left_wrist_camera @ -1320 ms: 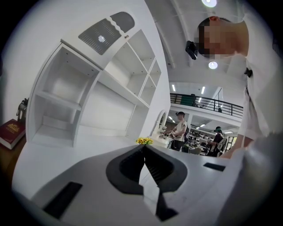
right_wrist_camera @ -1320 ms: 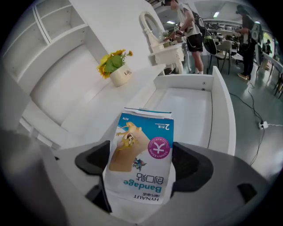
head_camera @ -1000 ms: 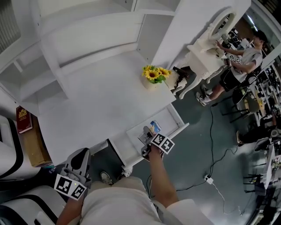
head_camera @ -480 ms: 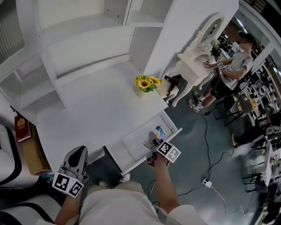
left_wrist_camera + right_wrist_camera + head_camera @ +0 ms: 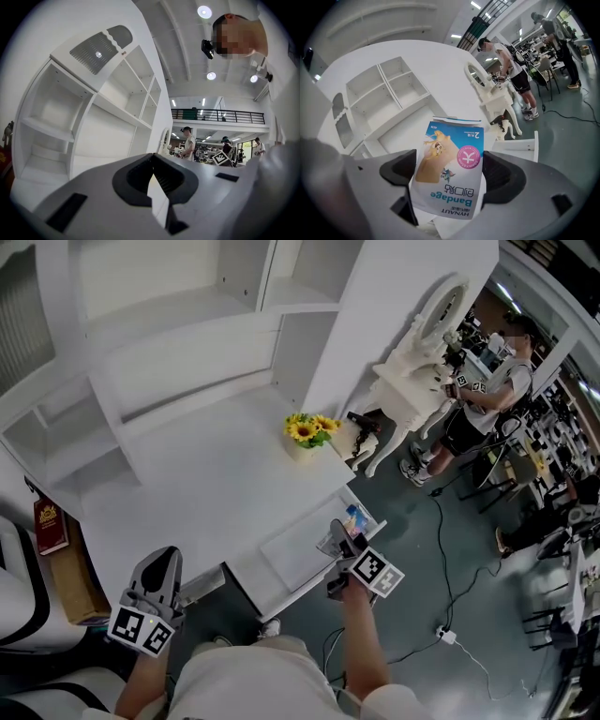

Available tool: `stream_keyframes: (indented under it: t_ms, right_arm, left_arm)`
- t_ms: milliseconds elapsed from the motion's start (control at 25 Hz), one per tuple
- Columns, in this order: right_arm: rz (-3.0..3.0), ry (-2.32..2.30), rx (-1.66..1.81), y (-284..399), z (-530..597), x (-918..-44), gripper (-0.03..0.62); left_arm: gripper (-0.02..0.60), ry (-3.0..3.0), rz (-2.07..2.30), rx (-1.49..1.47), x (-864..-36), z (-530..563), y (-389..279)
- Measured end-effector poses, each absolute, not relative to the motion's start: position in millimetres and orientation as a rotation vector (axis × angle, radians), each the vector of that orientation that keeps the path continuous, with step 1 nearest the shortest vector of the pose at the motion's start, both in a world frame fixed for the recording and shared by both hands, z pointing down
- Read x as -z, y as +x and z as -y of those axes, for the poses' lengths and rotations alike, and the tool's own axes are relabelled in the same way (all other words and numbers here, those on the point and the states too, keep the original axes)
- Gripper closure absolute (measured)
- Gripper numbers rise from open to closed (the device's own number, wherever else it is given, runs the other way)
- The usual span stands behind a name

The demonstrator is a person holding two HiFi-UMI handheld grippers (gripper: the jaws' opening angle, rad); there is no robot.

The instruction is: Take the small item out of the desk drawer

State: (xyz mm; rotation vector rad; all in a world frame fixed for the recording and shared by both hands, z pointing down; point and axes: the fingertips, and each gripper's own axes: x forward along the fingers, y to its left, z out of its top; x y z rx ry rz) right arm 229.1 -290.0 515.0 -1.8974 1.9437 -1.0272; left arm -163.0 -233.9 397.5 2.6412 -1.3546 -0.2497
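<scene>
My right gripper (image 5: 349,542) is shut on a small blue-and-white bandage box (image 5: 356,519), held above the right end of the open white desk drawer (image 5: 295,557). In the right gripper view the box (image 5: 449,180) stands upright between the two dark pads (image 5: 399,169) and fills the middle of the picture; the right gripper (image 5: 450,165) pinches it from both sides. My left gripper (image 5: 165,563) hangs low at the desk's front left corner, away from the drawer. In its own view the left gripper (image 5: 152,161) has its jaws closed together with nothing in them.
The white desk top (image 5: 216,484) carries a pot of sunflowers (image 5: 307,430) at its right edge, with a tall shelf unit (image 5: 141,334) behind. A white vanity table (image 5: 422,362) and a person (image 5: 480,390) stand at the right. A cable (image 5: 441,521) lies on the floor; a red book (image 5: 49,526) sits at the left.
The right gripper, still holding the bandage box, has risen and drifted a little to the right over the drawer's end. The left gripper has barely moved.
</scene>
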Motion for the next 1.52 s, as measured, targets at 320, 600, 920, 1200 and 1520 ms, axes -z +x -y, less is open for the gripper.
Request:
stream_keyframes:
  t_ms: [320, 600, 920, 1200, 1520]
  right_arm:
    - [-2.029, -1.835, 0.833, 222.7, 284.7, -450.8, 0.137]
    - [-2.109, -1.827, 0.627, 223.6, 270.3, -392.7, 0.137]
    - [-2.169, -1.808, 0.416, 221.9, 253.2, -338.0, 0.137]
    - [-2.218, -1.810, 0.250, 217.7, 239.3, -303.7, 0.138]
    - [-2.230, -1.887, 0.118, 221.3, 219.1, -291.7, 0.138]
  left_arm:
    - [0.565, 2.687, 1.381, 0.283, -372.9, 243.5, -167.0]
    - [0.565, 2.703, 1.437, 0.312, -357.9, 249.3, -176.6]
    - [0.565, 2.708, 1.496, 0.327, -344.1, 251.4, -184.7]
    - [0.565, 2.729, 1.555, 0.351, -326.2, 251.7, -189.3]
    - [0.565, 2.704, 1.626, 0.359, -318.9, 249.3, -202.3]
